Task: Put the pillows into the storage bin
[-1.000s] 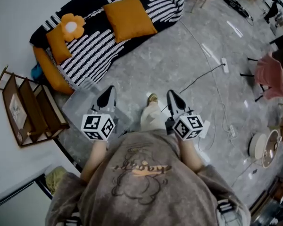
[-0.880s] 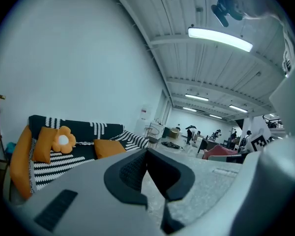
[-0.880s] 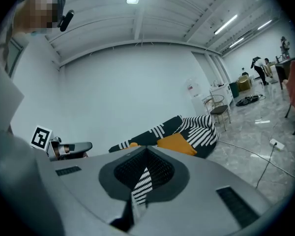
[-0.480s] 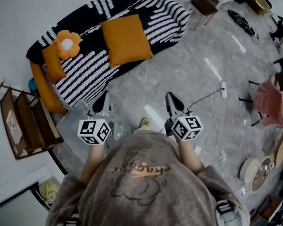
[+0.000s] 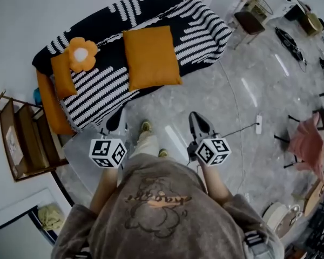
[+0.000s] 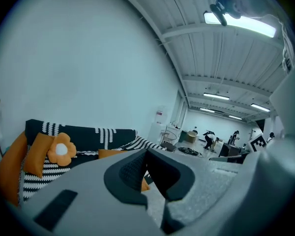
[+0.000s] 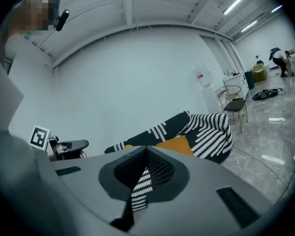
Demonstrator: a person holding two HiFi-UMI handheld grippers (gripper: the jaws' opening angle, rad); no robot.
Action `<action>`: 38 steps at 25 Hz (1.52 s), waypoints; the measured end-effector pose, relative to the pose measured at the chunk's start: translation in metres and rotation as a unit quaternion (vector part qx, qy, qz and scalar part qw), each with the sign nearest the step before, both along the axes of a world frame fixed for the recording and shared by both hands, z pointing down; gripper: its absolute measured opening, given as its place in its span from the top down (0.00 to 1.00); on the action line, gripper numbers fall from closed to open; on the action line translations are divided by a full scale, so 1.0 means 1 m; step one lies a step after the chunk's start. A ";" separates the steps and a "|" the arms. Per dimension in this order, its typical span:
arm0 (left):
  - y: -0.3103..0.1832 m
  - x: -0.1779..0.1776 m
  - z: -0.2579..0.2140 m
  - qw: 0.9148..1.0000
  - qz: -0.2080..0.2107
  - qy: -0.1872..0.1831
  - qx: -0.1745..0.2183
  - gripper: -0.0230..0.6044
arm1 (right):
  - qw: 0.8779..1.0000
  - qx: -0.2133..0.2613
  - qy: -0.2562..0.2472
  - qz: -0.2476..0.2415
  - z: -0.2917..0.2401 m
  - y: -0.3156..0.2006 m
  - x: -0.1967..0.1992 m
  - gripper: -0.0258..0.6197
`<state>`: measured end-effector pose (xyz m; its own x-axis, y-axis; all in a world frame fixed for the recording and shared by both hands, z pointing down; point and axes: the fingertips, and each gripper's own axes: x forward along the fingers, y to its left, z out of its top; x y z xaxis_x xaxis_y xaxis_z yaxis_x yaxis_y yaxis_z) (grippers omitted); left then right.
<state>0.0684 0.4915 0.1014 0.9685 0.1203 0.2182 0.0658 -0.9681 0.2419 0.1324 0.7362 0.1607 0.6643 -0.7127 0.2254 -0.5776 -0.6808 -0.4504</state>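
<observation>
Three pillows rest on the one striped sofa (image 5: 202,28), namely a large orange pillow (image 5: 151,57), a small orange pillow (image 5: 61,77) and a flower pillow (image 5: 81,53) touching it, while one clear storage bin (image 5: 78,151) stands on the floor by the sofa's end, and the left gripper (image 5: 116,117) and right gripper (image 5: 196,121) are both closed and empty.

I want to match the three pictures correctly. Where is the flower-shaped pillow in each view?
Head view: the flower-shaped pillow is at upper left, at one end of the striped sofa cover.
Left gripper view: lower left.
Right gripper view: not in it.
Shared landmark: the striped sofa cover, seen in all three.
</observation>
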 end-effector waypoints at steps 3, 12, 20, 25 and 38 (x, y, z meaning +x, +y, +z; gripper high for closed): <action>-0.024 0.044 0.004 1.000 0.000 0.001 -0.005 0.96 | 1.000 -0.011 -0.001 -0.010 0.005 -0.026 0.044 0.97; -0.110 0.205 -0.020 1.000 0.022 0.019 -0.006 0.96 | 1.000 -0.009 0.011 -0.014 -0.024 -0.117 0.193 0.96; -0.150 0.286 -0.018 0.999 0.032 0.008 -0.019 0.96 | 1.000 -0.007 0.017 0.004 -0.032 -0.156 0.267 0.96; -0.148 0.324 -0.008 0.999 0.042 -0.004 -0.026 0.96 | 1.000 -0.011 0.018 0.014 -0.027 -0.155 0.301 0.96; -0.167 0.417 0.029 0.997 0.007 -0.051 -0.055 0.74 | 0.998 -0.026 -0.045 -0.028 0.020 -0.170 0.407 0.74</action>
